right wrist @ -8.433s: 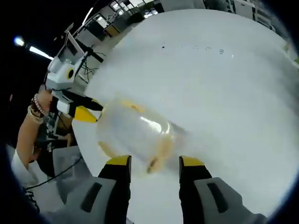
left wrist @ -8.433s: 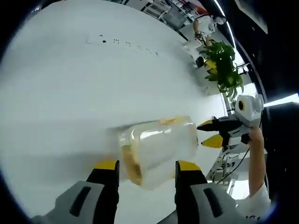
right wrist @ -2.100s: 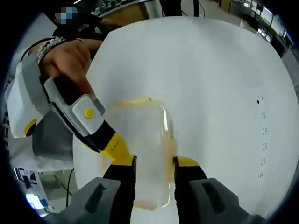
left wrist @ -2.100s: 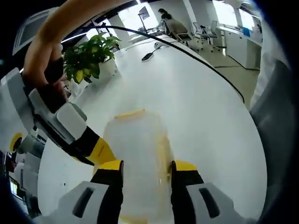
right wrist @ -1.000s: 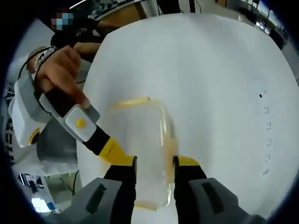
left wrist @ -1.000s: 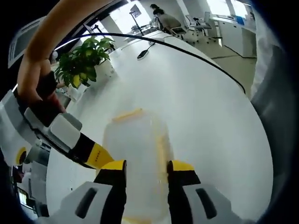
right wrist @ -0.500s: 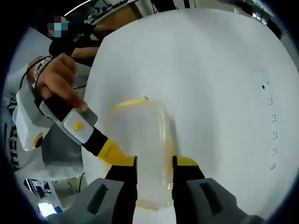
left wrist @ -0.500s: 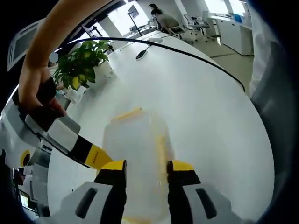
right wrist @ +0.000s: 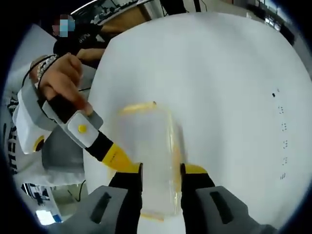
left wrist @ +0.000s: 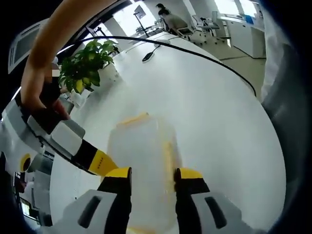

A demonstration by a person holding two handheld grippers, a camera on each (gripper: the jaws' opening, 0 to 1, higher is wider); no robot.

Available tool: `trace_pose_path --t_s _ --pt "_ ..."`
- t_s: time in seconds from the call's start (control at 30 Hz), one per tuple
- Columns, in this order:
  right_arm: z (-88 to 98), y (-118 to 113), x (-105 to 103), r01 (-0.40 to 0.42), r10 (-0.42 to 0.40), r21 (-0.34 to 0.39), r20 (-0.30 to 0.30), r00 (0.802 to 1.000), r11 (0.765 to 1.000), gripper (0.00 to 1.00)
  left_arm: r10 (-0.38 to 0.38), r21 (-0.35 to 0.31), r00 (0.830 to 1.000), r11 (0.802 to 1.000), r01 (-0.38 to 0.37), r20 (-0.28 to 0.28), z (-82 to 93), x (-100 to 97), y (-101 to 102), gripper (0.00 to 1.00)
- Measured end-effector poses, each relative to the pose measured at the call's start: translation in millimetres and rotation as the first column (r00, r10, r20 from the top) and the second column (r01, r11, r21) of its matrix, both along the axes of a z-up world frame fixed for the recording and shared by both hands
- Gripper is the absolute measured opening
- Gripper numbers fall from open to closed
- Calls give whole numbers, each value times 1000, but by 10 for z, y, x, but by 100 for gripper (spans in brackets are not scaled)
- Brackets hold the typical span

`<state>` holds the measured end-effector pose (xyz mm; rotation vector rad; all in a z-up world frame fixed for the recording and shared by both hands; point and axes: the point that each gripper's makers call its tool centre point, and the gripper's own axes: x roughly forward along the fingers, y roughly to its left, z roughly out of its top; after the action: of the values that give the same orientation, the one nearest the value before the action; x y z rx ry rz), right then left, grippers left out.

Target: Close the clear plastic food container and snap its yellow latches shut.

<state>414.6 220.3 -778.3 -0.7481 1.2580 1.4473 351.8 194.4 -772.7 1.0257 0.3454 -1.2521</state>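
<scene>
The clear container point(left wrist: 144, 170) lies on the white surface point(left wrist: 204, 102), lid on. The left gripper point(left wrist: 148, 176) and the right gripper point(right wrist: 159, 171) each straddle it, jaws pinching its long sides. This looks like the latching step: each side's yellow latch point(left wrist: 168, 156) appears squeezed home. Next, judge whether the far latch point(right wrist: 138, 107) needs pressing. A potted plant point(left wrist: 87, 63) and a cable point(left wrist: 161, 44) stand well apart, obstructing nothing.
</scene>
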Motion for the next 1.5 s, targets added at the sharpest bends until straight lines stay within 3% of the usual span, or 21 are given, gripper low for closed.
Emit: trace_pose_path --t_s 0.07,0.17,0.37,0.5,0.63,0.77,1.17,1.37,1.5 --pt "11 -7 -25 3 -3 13 10 1000 1000 26 10 -20 1000 1000 -10 -21 10 1 4 29" --pt "38 -12 -62 -5 3 35 38 999 999 27 47 -67 994 996 -54 -100 50 7 -5 29" --pt "52 -12 -38 4 -9 68 74 997 998 27 25 -67 996 997 -31 -88 56 -8 6 29" --pt "66 -18 -50 8 -16 80 98 995 997 27 22 -104 995 994 -33 -102 136 -39 -27 33" --pt "78 -71 0 37 -48 85 134 990 996 30 31 -88 995 995 -40 -95 142 -26 35 33" --pt "105 -131 30 35 -48 84 163 985 996 25 49 -45 996 998 -52 -78 105 -5 162 33" --pt "189 -219 -91 71 -95 145 161 982 987 40 114 -79 987 989 -124 -117 218 106 324 48" --pt "187 -242 -175 48 -74 154 169 983 987 46 143 -84 983 985 -153 -117 290 203 424 53" --pt "188 -295 -246 42 -69 152 172 983 987 59 165 -80 979 981 -175 -120 332 291 499 56"
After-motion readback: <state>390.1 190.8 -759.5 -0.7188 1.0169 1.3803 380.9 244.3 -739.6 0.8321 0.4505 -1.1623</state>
